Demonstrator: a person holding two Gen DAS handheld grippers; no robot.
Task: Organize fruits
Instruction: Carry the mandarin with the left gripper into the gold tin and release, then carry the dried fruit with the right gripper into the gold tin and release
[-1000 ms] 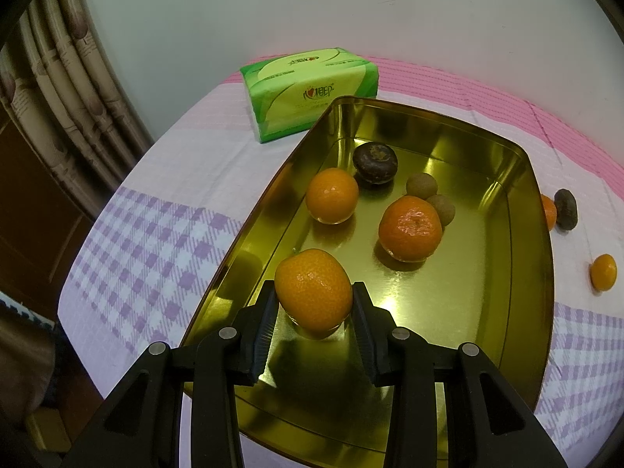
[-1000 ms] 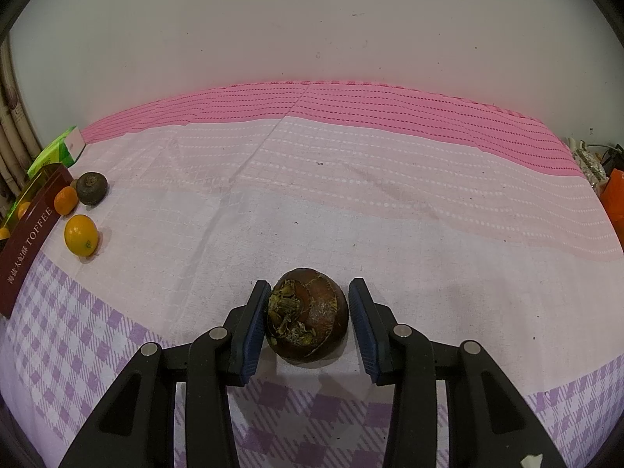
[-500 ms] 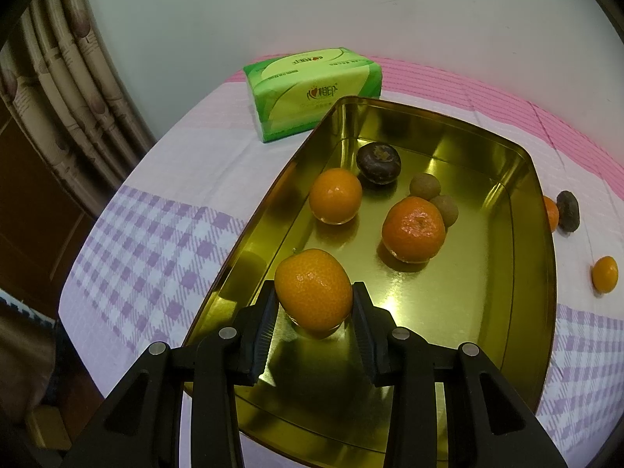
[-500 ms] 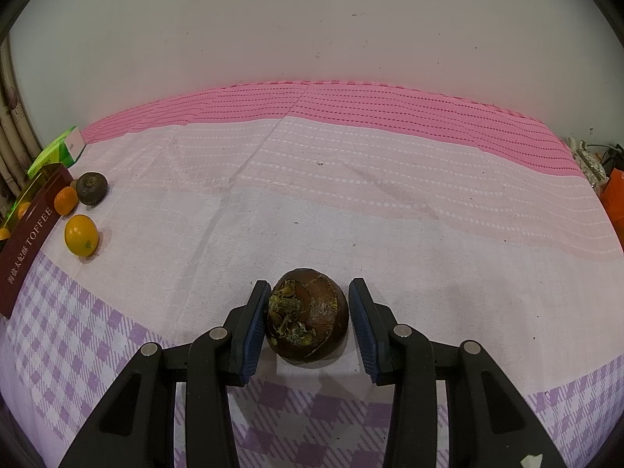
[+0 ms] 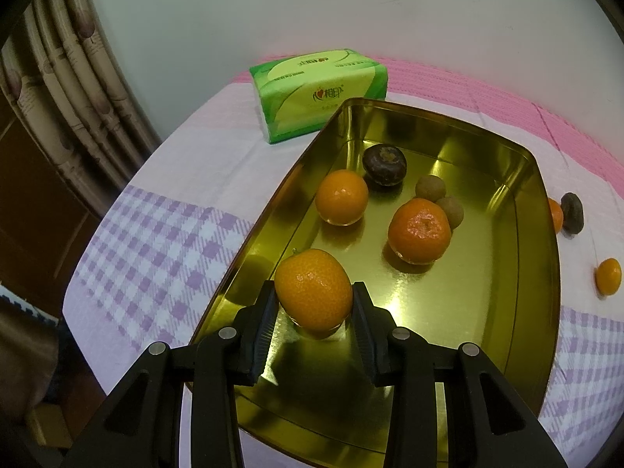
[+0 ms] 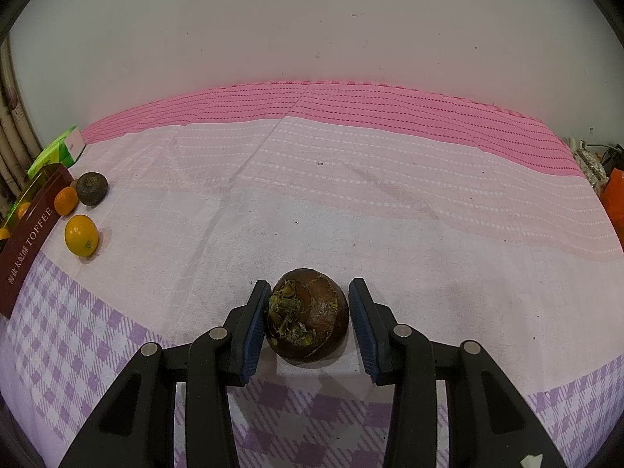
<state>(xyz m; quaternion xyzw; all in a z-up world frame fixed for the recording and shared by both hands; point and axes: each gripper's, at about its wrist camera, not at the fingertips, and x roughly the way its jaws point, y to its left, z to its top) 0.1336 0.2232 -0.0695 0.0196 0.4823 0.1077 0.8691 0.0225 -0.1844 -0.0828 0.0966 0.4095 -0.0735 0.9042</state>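
My left gripper [image 5: 314, 302] is shut on an orange mandarin [image 5: 314, 290], held low over the near left corner of the gold tin [image 5: 540, 273]. Inside the tin lie two more mandarins [image 5: 342, 197] [image 5: 419, 231], a dark brown fruit [image 5: 384, 165] and two small tan fruits [image 5: 430, 188]. In the right wrist view, my right gripper [image 6: 310, 314] is shut on a dark brown fruit with a dried stem end [image 6: 308, 319], which rests on the tablecloth. The blue pads [image 6: 255, 323] stand against its sides.
A green tissue pack [image 5: 318, 91] lies behind the tin. Right of the tin, on the cloth, sit a yellow-orange fruit [image 6: 81, 234], a small orange one [image 6: 65, 200] and a dark one [image 6: 92, 183]. The tin's maroon side [image 6: 27, 249] reads TOFFEE. A curtain [image 5: 58, 89] hangs at the left.
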